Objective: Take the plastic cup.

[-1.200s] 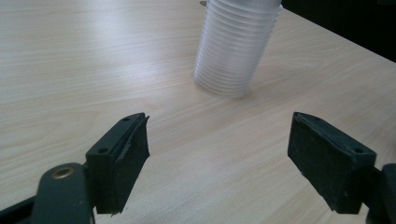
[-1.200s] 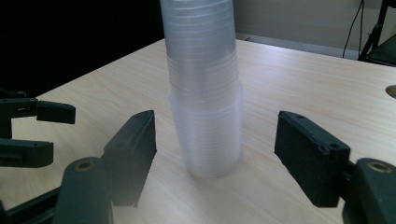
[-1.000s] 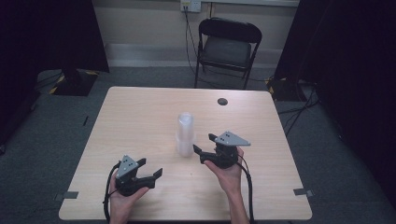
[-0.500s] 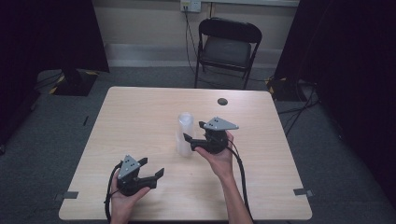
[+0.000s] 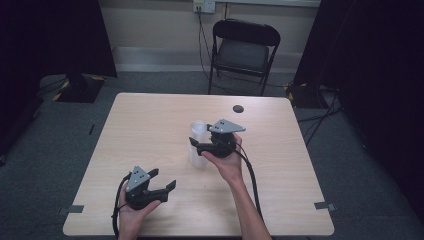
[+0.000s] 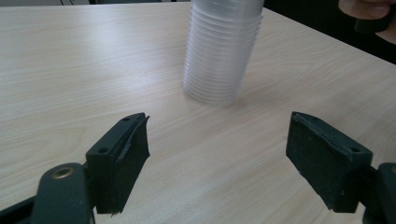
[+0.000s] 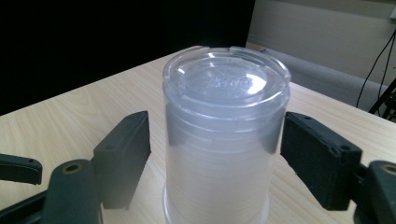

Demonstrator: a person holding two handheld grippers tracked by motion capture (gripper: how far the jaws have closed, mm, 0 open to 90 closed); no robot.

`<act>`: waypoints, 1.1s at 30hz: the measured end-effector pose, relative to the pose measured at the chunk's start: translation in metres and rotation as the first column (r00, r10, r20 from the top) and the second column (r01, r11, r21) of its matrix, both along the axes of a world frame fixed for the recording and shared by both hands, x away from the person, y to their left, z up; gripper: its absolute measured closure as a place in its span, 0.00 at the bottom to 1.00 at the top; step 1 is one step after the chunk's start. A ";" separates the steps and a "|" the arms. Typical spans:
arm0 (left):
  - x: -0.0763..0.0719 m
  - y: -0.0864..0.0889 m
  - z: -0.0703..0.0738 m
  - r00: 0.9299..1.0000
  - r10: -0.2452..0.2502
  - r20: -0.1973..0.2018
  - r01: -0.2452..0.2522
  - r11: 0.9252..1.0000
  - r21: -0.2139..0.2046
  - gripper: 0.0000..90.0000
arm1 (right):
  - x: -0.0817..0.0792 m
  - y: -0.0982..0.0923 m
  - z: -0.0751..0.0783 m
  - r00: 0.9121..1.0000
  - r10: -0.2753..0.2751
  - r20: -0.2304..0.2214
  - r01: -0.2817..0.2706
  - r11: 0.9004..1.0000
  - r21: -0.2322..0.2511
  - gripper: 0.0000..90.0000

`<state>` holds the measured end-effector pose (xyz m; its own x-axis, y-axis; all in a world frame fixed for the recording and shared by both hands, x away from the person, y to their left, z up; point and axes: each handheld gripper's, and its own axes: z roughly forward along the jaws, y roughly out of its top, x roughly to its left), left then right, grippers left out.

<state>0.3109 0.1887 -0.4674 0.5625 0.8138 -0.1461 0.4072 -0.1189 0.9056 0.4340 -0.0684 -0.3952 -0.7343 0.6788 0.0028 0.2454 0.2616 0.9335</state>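
Tabletop (image 5: 150,125) — right tool (image 5: 196,144), moved in, now straddles cup stack (image 5: 197,145), open; left tool (image 5: 165,179) open.

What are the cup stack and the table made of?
Cup stack: looks like thin clear plastic, glossy to slightly frosted; the table grain shows through, and the nested rims form rings. Table: pale wood-grain top, matte, likely laminate; can't tell for sure.

A black folding chair (image 5: 243,52) stands behind the wooden table (image 5: 150,125).
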 end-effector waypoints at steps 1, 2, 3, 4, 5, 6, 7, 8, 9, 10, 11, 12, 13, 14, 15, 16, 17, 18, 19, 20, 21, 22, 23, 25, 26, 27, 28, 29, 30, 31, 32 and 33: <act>0.000 0.000 0.000 1.000 0.001 0.000 -0.001 1.000 -0.003 0.23 | 0.001 0.001 -0.001 1.000 -0.002 -0.001 0.002 1.000 -0.001 0.27; 0.000 0.001 0.000 1.000 0.001 0.000 -0.001 1.000 -0.001 0.23 | 0.002 0.002 -0.002 1.000 -0.003 0.000 0.003 1.000 -0.004 0.27; 0.000 0.001 0.000 1.000 0.002 -0.001 -0.002 1.000 -0.003 0.23 | 0.003 0.003 -0.003 1.000 0.003 -0.004 -0.003 1.000 0.001 0.27; 0.000 0.001 0.000 1.000 0.003 -0.002 -0.003 1.000 -0.004 0.23 | 0.004 0.005 -0.004 1.000 0.002 -0.004 -0.002 1.000 -0.002 0.27; 0.000 0.001 0.000 1.000 0.003 -0.001 -0.003 1.000 -0.002 0.23 | 0.004 0.005 -0.004 1.000 0.003 0.000 -0.003 1.000 -0.003 0.27; 0.000 0.001 0.001 1.000 0.002 -0.001 -0.002 1.000 -0.003 0.23 | 0.005 0.007 -0.005 1.000 0.006 0.002 -0.006 1.000 -0.002 0.27; 0.000 0.001 0.001 1.000 0.000 0.001 0.000 1.000 -0.002 0.23 | 0.006 0.007 -0.006 1.000 0.010 0.003 -0.010 1.000 -0.003 0.27; 0.000 0.002 0.001 1.000 0.001 0.002 -0.001 1.000 -0.001 0.23 | 0.007 0.008 -0.007 1.000 0.010 0.003 -0.010 1.000 -0.003 0.27; 0.000 0.002 0.001 1.000 0.002 0.000 -0.002 1.000 -0.001 0.23 | 0.008 0.008 -0.008 1.000 0.007 0.003 -0.007 1.000 -0.001 0.27; 0.000 0.002 0.001 1.000 0.002 0.001 -0.002 1.000 -0.002 0.23 | 0.009 0.008 -0.009 1.000 0.010 0.000 -0.010 1.000 0.000 0.27; 0.000 0.002 0.001 1.000 0.003 0.000 -0.003 1.000 -0.003 0.23 | 0.010 0.009 -0.011 1.000 0.007 -0.006 -0.007 1.000 0.003 0.27; 0.000 0.002 0.001 1.000 0.004 -0.003 -0.004 1.000 -0.004 0.23 | 0.010 0.009 -0.011 1.000 0.007 -0.007 -0.007 1.000 0.002 0.27; 0.000 0.001 0.001 1.000 0.005 -0.003 -0.005 1.000 -0.004 0.23 | 0.010 0.010 -0.012 1.000 0.009 -0.006 -0.009 1.000 0.003 0.27; 0.000 0.001 0.000 1.000 0.004 -0.003 -0.004 1.000 -0.004 0.23 | 0.011 0.011 -0.013 1.000 0.014 -0.002 -0.014 1.000 0.005 0.27; 0.000 0.001 0.000 1.000 0.004 -0.004 -0.004 1.000 -0.008 0.23 | 0.011 0.012 -0.015 1.000 0.014 -0.003 -0.014 1.000 0.002 0.27; 0.000 0.001 0.000 1.000 0.004 -0.005 -0.004 1.000 -0.008 0.23 | 0.011 0.013 -0.016 1.000 0.010 -0.004 -0.010 1.000 -0.002 0.27; 0.000 0.002 0.000 1.000 0.004 -0.006 -0.004 1.000 -0.009 0.23 | 0.012 0.013 -0.017 1.000 0.015 -0.006 -0.015 1.000 0.002 0.27; 0.000 0.002 0.000 1.000 0.004 -0.009 -0.005 1.000 -0.008 0.23 | 0.012 0.014 -0.018 1.000 0.012 -0.004 -0.012 1.000 0.003 0.27; 0.000 0.002 0.000 1.000 0.004 -0.008 -0.004 1.000 -0.009 0.23 | 0.012 0.014 -0.019 1.000 0.008 -0.007 -0.008 1.000 0.001 0.27; 0.000 0.003 0.000 1.000 0.005 -0.010 -0.005 1.000 -0.007 0.23 | 0.012 0.013 -0.020 1.000 0.010 -0.005 -0.010 1.000 0.000 0.27; 0.000 0.003 0.000 1.000 0.006 -0.013 -0.006 1.000 -0.011 0.23 | 0.013 0.013 -0.021 1.000 0.004 -0.011 -0.004 1.000 0.003 0.27; 0.000 0.003 -0.001 1.000 0.007 -0.012 -0.007 1.000 -0.014 0.23 | 0.013 0.013 -0.021 1.000 0.001 -0.014 -0.001 1.000 0.001 0.27; 0.000 0.004 -0.001 1.000 0.007 -0.013 -0.007 1.000 -0.010 0.23 | 0.013 0.013 -0.022 1.000 0.002 -0.015 -0.002 1.000 0.003 0.27; 0.000 0.004 -0.001 1.000 0.006 -0.014 -0.007 1.000 -0.006 0.23 | 0.014 0.013 -0.023 1.000 0.002 -0.017 -0.001 1.000 0.001 0.27; 0.001 0.004 -0.001 1.000 0.006 -0.014 -0.007 1.000 -0.008 0.23 | 0.014 0.013 -0.024 1.000 0.000 -0.018 0.000 1.000 0.000 0.28; 0.000 0.004 -0.001 1.000 0.006 -0.016 -0.006 1.000 -0.006 0.23 | 0.014 0.013 -0.024 1.000 0.000 -0.018 0.000 1.000 0.001 0.28; 0.000 0.004 -0.001 1.000 0.006 -0.015 -0.006 1.000 -0.006 0.23 | 0.014 0.013 -0.025 1.000 -0.002 -0.019 0.002 1.000 0.001 0.28; 0.001 0.004 -0.001 1.000 0.006 -0.014 -0.006 1.000 -0.008 0.23 | 0.014 0.012 -0.025 1.000 -0.004 -0.020 0.004 1.000 0.004 0.29; 0.001 0.004 -0.001 1.000 0.007 -0.015 -0.007 1.000 -0.009 0.23 | 0.014 0.012 -0.025 1.000 -0.004 -0.020 0.004 1.000 0.005 0.29; 0.001 0.004 -0.001 1.000 0.008 -0.017 -0.008 1.000 -0.009 0.23 | 0.014 0.012 -0.025 1.000 -0.006 -0.021 0.006 1.000 0.004 0.30; 0.001 0.004 -0.001 1.000 0.007 -0.017 -0.008 1.000 -0.009 0.23 | 0.014 0.012 -0.026 1.000 -0.007 -0.020 0.007 1.000 0.002 0.31; 0.001 0.004 -0.001 1.000 0.007 -0.017 -0.008 1.000 -0.010 0.23 | 0.014 0.011 -0.026 1.000 -0.009 -0.020 0.009 1.000 0.004 0.32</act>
